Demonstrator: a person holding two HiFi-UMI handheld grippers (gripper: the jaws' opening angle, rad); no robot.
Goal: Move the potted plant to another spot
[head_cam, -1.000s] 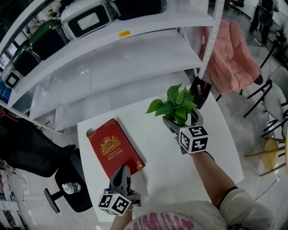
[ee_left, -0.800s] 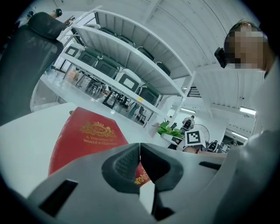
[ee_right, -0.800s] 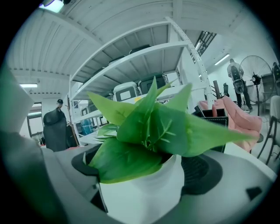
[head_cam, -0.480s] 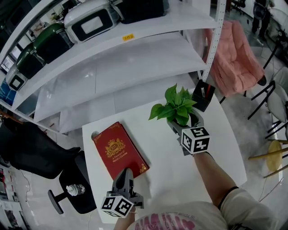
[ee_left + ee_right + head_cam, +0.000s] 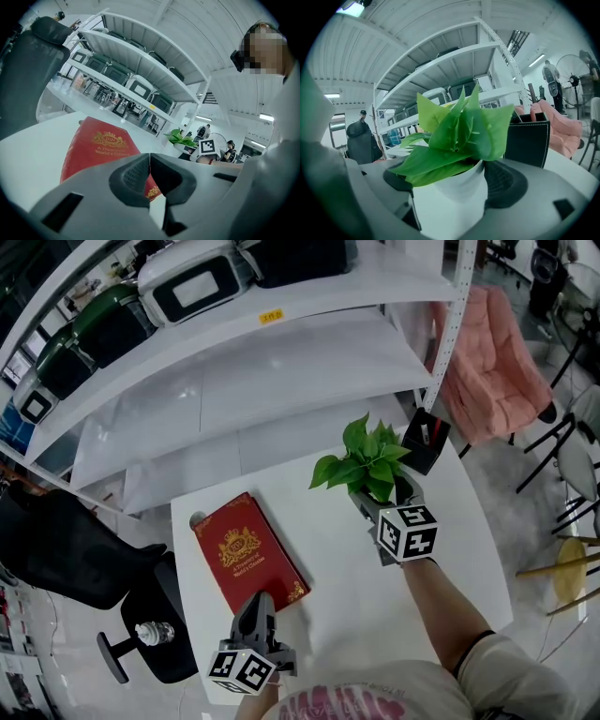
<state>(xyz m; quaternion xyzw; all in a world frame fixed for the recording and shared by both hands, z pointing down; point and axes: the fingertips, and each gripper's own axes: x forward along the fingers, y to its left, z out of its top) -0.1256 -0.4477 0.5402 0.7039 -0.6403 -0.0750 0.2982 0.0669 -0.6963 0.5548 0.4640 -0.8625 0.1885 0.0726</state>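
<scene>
The potted plant, green leaves in a small white pot, stands at the far right of the white table. My right gripper has the pot between its jaws, which are closing. In the right gripper view both pads lie against the pot's sides with no gap showing. My left gripper rests at the table's near edge, shut with nothing in it, its jaws meeting in the left gripper view. It points at a red book.
A black pen holder stands right behind the plant at the table's far corner. White shelving with cases runs behind the table. A pink chair is on the right, a black office chair on the left.
The right gripper's jaws have drawn in around the pot. Both hands stay where they were; only the head camera shifted slightly.
</scene>
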